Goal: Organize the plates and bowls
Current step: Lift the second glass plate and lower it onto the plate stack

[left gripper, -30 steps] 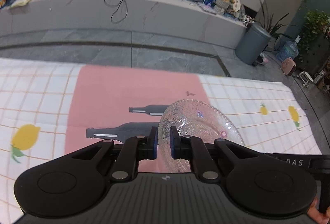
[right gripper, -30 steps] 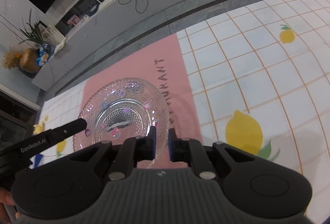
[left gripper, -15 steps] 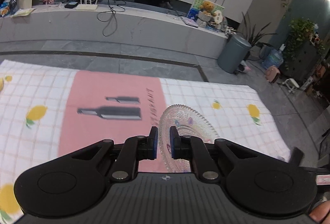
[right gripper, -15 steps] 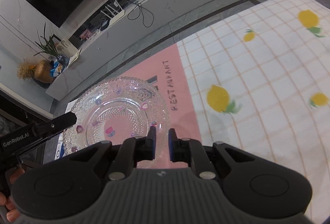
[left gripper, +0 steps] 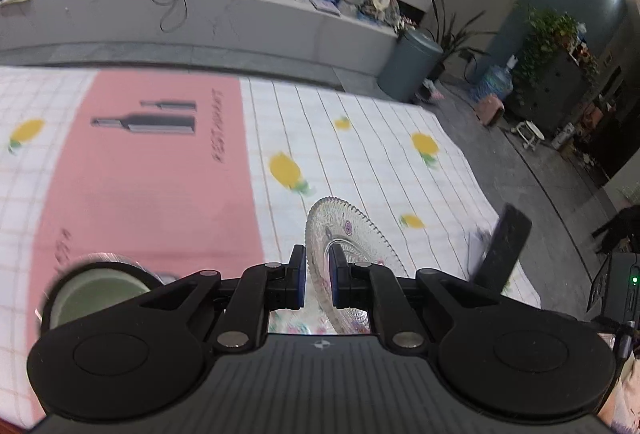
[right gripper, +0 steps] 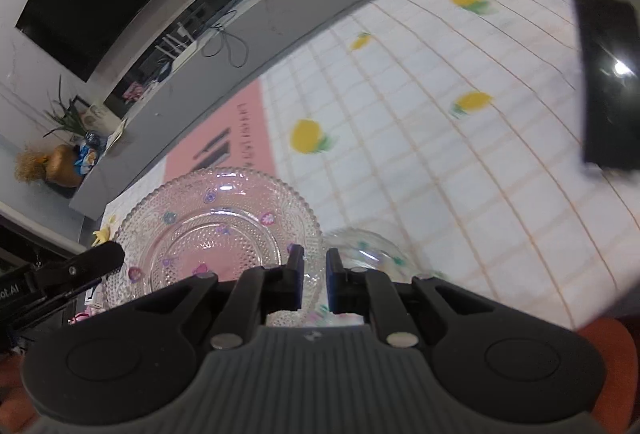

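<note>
A clear glass plate with beaded rim and small flower marks (left gripper: pixel 352 246) (right gripper: pixel 216 230) is held in the air above the tablecloth. My left gripper (left gripper: pixel 318 276) is shut on its rim. My right gripper (right gripper: pixel 314 274) is shut on the opposite rim. The left gripper's finger (right gripper: pixel 80 268) shows in the right wrist view at the plate's left edge. A dark bowl with a green inside (left gripper: pixel 96 298) sits on the pink panel at lower left. A clear glass bowl with flower marks (right gripper: pixel 372 254) lies below the plate on the right.
The table has a checked cloth with lemons (left gripper: pixel 360 162) and a pink panel with bottle prints (left gripper: pixel 152 162). A black phone (left gripper: pixel 504 246) (right gripper: pixel 608 86) lies near the right edge. A grey bin (left gripper: pixel 408 64) and a long counter (left gripper: pixel 200 18) stand beyond.
Both grippers have carried the plate up and toward the right side of the table. The dark bowl, the glass bowl and the phone have come into view.
</note>
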`<action>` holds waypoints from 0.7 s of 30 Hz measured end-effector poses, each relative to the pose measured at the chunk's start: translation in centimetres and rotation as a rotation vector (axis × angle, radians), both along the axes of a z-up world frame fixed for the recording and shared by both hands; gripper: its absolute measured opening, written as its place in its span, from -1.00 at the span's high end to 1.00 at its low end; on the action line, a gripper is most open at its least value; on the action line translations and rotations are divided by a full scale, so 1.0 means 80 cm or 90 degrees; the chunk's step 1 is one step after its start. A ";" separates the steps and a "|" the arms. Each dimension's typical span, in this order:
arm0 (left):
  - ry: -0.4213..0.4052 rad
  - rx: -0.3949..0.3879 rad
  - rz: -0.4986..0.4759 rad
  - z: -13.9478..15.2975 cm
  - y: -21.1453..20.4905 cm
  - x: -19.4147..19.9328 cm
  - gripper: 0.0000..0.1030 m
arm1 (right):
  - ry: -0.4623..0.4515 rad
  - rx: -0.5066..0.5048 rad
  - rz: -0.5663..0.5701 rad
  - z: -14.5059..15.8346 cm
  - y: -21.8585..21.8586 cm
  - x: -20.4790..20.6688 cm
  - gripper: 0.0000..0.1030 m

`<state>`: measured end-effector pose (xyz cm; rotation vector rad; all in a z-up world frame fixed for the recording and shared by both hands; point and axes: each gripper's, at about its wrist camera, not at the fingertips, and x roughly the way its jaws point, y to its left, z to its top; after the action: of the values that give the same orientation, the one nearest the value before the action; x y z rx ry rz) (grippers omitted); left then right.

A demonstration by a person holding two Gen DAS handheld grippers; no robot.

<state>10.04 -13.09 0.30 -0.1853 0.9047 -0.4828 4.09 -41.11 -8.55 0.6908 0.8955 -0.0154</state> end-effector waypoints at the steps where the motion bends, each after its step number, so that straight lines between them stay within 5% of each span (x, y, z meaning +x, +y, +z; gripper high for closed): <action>1: 0.004 0.003 -0.003 -0.006 -0.005 -0.005 0.76 | 0.006 0.007 -0.007 -0.006 -0.007 -0.007 0.83; 21: 0.057 0.036 0.064 -0.120 -0.014 -0.021 0.76 | 0.001 -0.092 -0.002 -0.067 -0.006 -0.001 0.86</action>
<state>8.35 -14.18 -9.29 -0.2013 0.9904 -0.3577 4.05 -41.59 -13.87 0.5576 0.8853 -0.0819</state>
